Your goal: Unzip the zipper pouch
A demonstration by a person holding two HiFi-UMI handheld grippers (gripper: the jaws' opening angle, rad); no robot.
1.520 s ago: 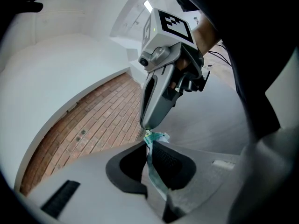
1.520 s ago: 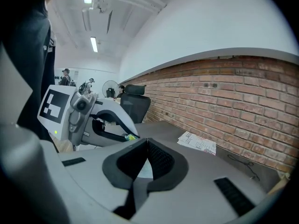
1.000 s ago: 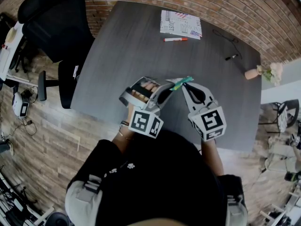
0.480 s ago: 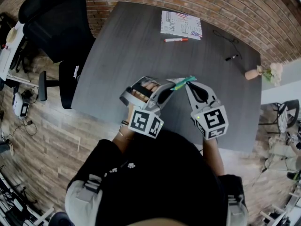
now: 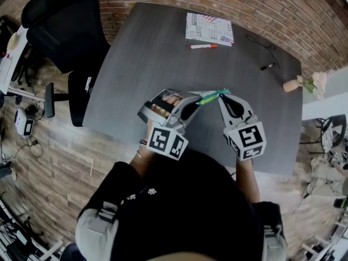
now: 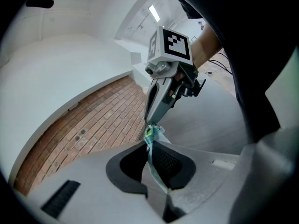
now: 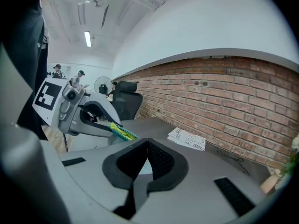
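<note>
Pouch [image 5: 210, 95] hangs over the tabletop's [image 5: 163, 58] near edge, pinched at either end by the left gripper [image 5: 194, 100] and right gripper [image 5: 220, 96], both jaws narrow on it. Open tabletop runs beyond to the marker [image 5: 203, 45] and booklet [image 5: 209, 28] at the far edge.

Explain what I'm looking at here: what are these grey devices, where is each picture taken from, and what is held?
A person holds a hand-operated gripper in each hand; there is no robot. The top-down picture comes from a head camera; the other two from cameras riding on the grippers. The left gripper and right gripper are shut on a small green fabric zipper pouch, held above a dark grey table. On it lie a printed white booklet, a red marker and a thin black cable; a pink vase of flowers sits at its right edge.
</note>
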